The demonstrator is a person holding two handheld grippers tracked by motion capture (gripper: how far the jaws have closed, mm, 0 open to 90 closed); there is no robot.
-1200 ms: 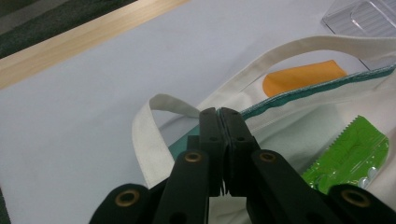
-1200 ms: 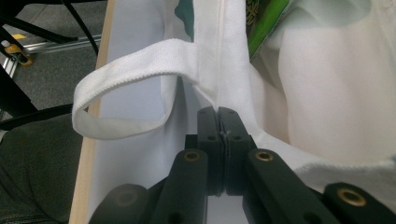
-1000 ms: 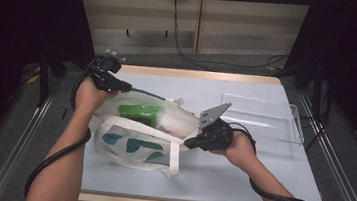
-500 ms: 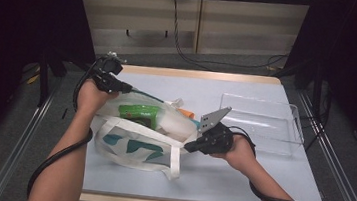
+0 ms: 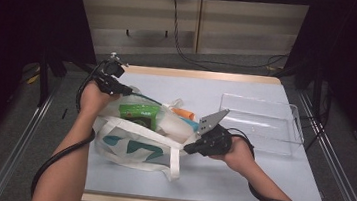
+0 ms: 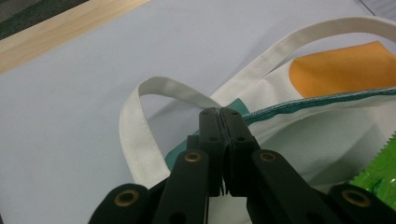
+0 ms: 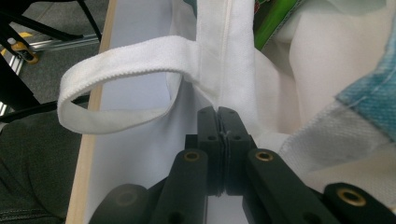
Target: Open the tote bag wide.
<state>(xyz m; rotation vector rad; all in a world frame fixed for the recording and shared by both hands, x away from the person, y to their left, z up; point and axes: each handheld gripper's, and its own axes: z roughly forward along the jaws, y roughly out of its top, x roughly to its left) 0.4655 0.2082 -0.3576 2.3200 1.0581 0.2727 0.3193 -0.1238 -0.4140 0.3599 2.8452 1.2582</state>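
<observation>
A white tote bag (image 5: 131,148) with teal shapes lies on the table, its mouth held apart by both grippers. My left gripper (image 5: 120,89) is shut on the far rim beside a handle (image 6: 135,130); its jaws (image 6: 219,112) meet on the fabric edge. My right gripper (image 5: 187,149) is shut on the near rim (image 7: 226,46) next to the other handle (image 7: 112,60). Inside the bag lie a green packet (image 5: 137,112), a white bundle (image 5: 176,126) and an orange item (image 5: 183,113). The bag carries an orange patch (image 6: 341,70).
A clear plastic tray (image 5: 259,100) stands at the right rear of the pale blue table (image 5: 238,182). Cables trail from both grippers along the forearms. Metal rails run along both sides of the table.
Both hands have stayed almost in place. The bag's mouth stands a little wider, and the orange item shows more plainly than a second ago.
</observation>
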